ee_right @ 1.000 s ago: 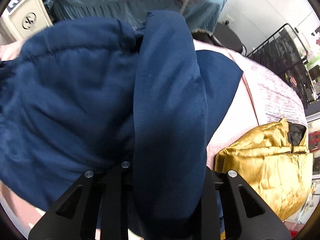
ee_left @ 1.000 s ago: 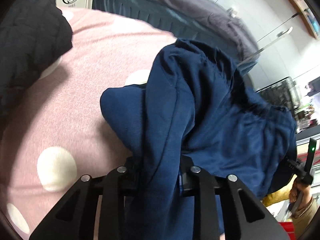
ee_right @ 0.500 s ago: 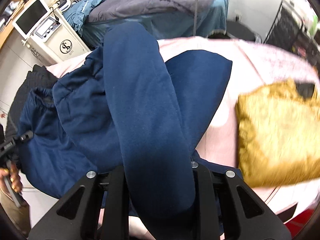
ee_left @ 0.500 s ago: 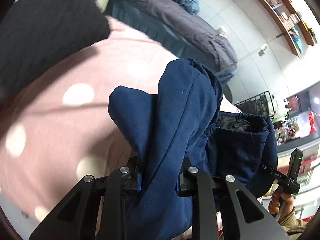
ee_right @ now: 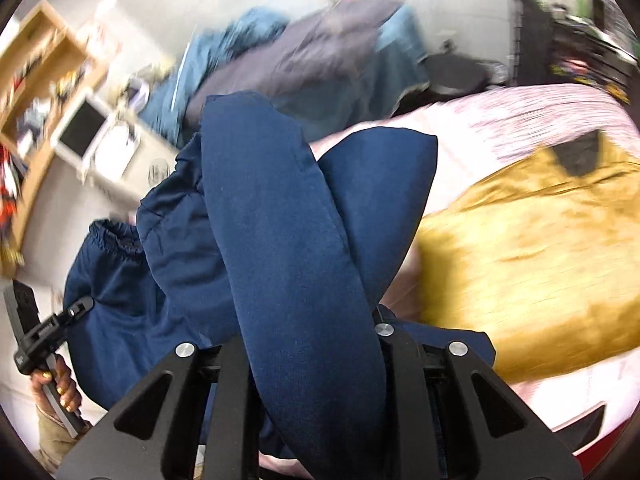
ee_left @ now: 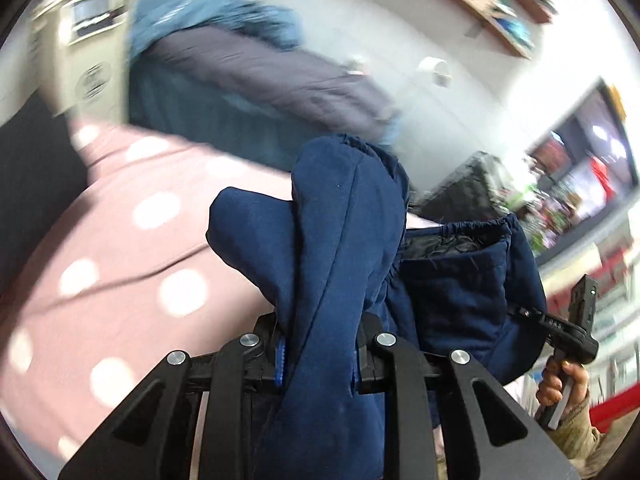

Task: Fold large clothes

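Pink dotted bed cover (ee_left: 120, 240): I see it spread beneath everything. Navy garment (ee_left: 332, 264): lifted above the cover, bunched. Gold jacket (ee_right: 540, 264): lying toward the cover's right edge. My left gripper (ee_left: 320, 356) and right gripper (ee_right: 312, 344): each clamped onto navy folds.

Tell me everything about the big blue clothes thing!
The navy garment looks like soft, thick fleece. It is bunched, not flat, with a gathered elastic edge and dark lining showing inside it. The left gripper and right gripper each pinch a thick fold of it, holding it up above the pink spotted bedspread, close to a gold cushion.
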Tool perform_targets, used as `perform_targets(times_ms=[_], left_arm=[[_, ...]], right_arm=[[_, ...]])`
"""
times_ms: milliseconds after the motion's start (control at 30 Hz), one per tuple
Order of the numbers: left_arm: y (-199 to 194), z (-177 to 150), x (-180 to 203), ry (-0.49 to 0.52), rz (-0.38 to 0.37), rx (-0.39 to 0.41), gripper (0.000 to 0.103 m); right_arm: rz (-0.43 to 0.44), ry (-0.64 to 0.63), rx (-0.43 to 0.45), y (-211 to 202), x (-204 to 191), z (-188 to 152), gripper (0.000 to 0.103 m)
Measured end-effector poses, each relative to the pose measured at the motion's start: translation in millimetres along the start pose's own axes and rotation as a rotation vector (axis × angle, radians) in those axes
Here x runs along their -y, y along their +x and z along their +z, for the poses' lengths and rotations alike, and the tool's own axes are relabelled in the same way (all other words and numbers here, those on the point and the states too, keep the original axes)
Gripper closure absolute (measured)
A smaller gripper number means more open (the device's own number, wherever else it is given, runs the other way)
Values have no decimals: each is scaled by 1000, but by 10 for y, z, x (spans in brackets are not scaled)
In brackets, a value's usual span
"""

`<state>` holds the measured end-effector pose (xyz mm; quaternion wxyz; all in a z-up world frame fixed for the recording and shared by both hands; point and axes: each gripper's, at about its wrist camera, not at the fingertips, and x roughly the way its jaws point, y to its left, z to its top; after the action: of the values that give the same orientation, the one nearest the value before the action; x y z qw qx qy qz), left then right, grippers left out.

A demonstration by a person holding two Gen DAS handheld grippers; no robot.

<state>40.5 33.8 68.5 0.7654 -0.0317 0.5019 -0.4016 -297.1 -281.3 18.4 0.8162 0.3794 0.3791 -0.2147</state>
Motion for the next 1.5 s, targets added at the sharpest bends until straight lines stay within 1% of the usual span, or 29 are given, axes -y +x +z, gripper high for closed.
perform_targets(times_ms=[100, 167, 200, 233, 267, 333, 367, 433, 467, 500, 533, 567, 600, 633, 667, 700, 733, 767, 800, 867, 967, 1033, 1067, 1200, 1267, 1333, 1367, 1433, 1500], left_arm=[[377, 195, 619, 63, -114, -31, 82], [803, 270, 1100, 98, -190, -82, 82], [947, 251, 1262, 110, -213, -99, 82], [1242, 244, 1536, 130, -248, -134, 82], [1424, 215, 1716, 144, -262, -161, 82], [1983, 129, 2078, 148, -301, -238, 82], [2206, 72, 2186, 146, -303, -270, 82], [2675, -42, 2364, 109, -300, -349, 82], [2945, -129, 2430, 98, -280, -379, 82], [3115, -173, 2486, 128, -223, -379, 82], [3305, -236, 2536, 194, -125, -372, 81], [3445, -269, 2537, 223, -67, -380, 80], [3565, -292, 2473, 217, -38, -402, 77], [3634, -277, 2369, 191, -35, -422, 73], [3725, -285, 2235, 128, -45, -453, 71], [3770, -294, 2147, 88, -47, -467, 64], [3824, -268, 2065, 68, -40, -474, 58], [3867, -287, 2033, 59, -22, -483, 56], [3893, -303, 2014, 56, -6, -488, 52], [3911, -324, 2010, 56, 23, -481, 49], [3814, -274, 2094, 81, 55, -440, 43], [3736, -292, 2098, 92, 77, -419, 38], [3676, -296, 2025, 87, 82, -413, 37], [3444, -175, 1894, 20, 95, -357, 28], [3257, -70, 1815, -24, 101, -303, 25], [3038, 1, 1719, -50, 115, -252, 18], [2895, 41, 1677, -58, 134, -218, 17], [2678, 88, 1660, -50, 189, -170, 13], [2552, 96, 1719, -27, 241, -152, 11]], right_arm=[[-48, 52, 101, -586, 648, 246, 84], [-93, 102, 150, -924, 1103, 375, 84], [-116, 140, 172, -1115, 1386, 433, 84], [-143, 184, 196, -1308, 1695, 482, 84], [-162, 205, 208, -1377, 1845, 512, 84], [-249, 245, 218, -1589, 2355, 577, 84], [-287, 286, 224, -1642, 2612, 588, 84], [-326, 359, 205, -1615, 3019, 579, 83], [-360, 418, 192, -1572, 3306, 549, 83], [-373, 460, 183, -1520, 3486, 519, 83], [-371, 498, 172, -1507, 3690, 459, 82], [-354, 553, 168, -1434, 3924, 394, 81], [-339, 584, 170, -1372, 4040, 363, 78], [-325, 598, 167, -1300, 4123, 339, 77], [-315, 600, 158, -1229, 4215, 338, 71], [-314, 605, 154, -1166, 4308, 328, 66], [-315, 601, 152, -1103, 4353, 342, 64], [-327, 573, 143, -1029, 4372, 364, 58], [-342, 553, 140, -964, 4366, 407, 56], [-370, 535, 133, -913, 4380, 437, 47], [-368, 554, 137, -898, 4423, 445, 43], [-361, 570, 153, -919, 4458, 425, 36], [-363, 576, 158, -938, 4433, 402, 30], [-273, 635, 211, -1043, 4519, 329, 28], [-211, 689, 261, -1166, 4559, 304, 28], [-167, 730, 302, -1280, 4553, 289, 27], [-162, 735, 308, -1320, 4532, 295, 27], [-190, 723, 315, -1417, 4409, 323, 24], [-230, 682, 333, -1500, 4211, 348, 22]])
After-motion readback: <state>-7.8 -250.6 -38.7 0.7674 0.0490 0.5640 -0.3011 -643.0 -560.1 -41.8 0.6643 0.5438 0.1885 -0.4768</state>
